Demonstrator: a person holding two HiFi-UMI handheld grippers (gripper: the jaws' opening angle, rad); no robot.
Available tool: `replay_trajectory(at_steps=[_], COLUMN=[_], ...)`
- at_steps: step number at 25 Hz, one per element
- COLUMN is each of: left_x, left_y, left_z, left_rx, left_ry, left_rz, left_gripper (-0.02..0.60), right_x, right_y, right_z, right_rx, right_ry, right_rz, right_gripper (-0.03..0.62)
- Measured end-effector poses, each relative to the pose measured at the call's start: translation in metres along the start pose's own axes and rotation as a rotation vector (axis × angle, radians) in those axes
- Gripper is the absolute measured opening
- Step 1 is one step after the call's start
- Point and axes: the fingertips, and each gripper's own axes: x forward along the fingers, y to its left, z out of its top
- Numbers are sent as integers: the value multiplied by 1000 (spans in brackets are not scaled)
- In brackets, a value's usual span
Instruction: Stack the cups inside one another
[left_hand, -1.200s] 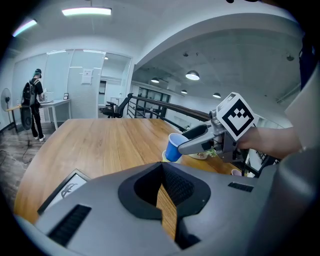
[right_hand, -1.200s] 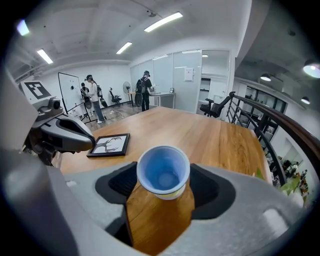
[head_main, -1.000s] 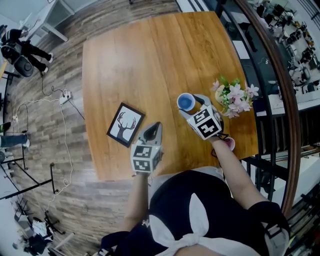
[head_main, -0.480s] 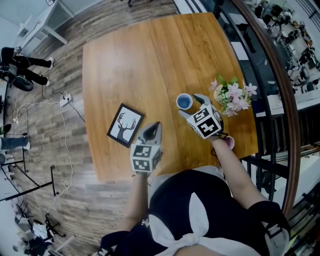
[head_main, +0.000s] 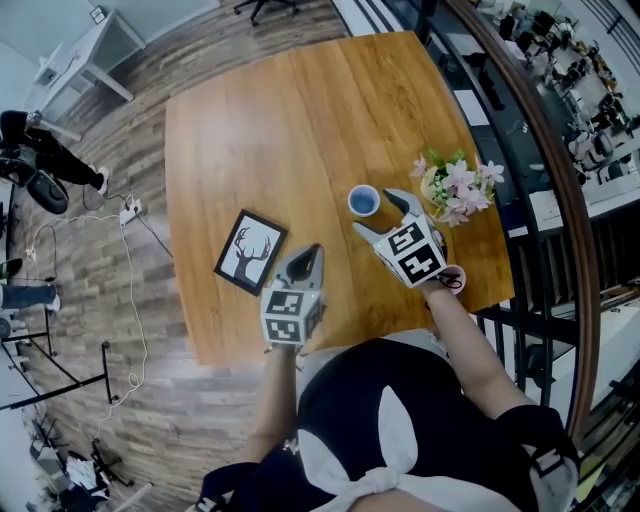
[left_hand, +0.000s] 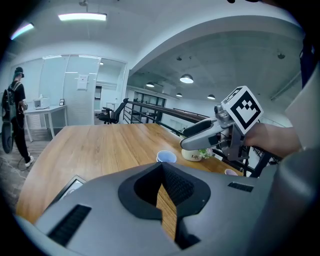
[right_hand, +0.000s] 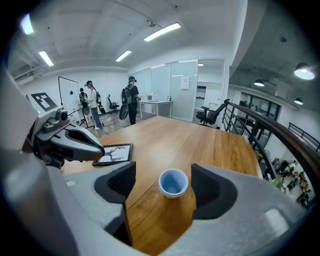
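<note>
- Your right gripper (right_hand: 164, 176): jaws wide apart, clamped on nothing. The blue cup (right_hand: 173, 183) stands in the gap just ahead of them, upright on the table (head_main: 270, 120), with no contact that I can see
- Your left gripper (left_hand: 162, 169): jaws closed together and empty, hovering well to the near-left of the blue cup
- Blue cup: open end up and looks empty inside. I can't tell if it's one cup or a nested pair
- Pink cup (head_main: 456, 283): well apart from the blue cup, near-right of it at the table edge. Only partly in view, contents not visible
- Flower mug (head_main: 450, 190): just right of the blue cup, holds pink flowers. Not part of the job
- Deer picture frame (head_main: 250, 250): lying flat, well left of the blue cup
- Progress, my read: nothing nested yet. The cups sit apart and the grab on the blue cup isn't made
- Left to do: close on the blue cup, bring the two cups together, nest one in the other
</note>
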Motion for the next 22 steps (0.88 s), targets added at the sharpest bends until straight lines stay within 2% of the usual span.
replay_trajectory(at_steps=[13, 22], left_x=[-29, -41], left_y=[-14, -24], left_z=[-3, -7], left_rx=[52, 78], left_ry=[-19, -12], left_rz=[-40, -78], left_gripper=[17, 17], right_x=[-48, -61], right_y=[37, 53], right_z=[5, -18], right_rx=[17, 45], right_ry=[-64, -61], right_rz=[-47, -86], right_gripper=[344, 342])
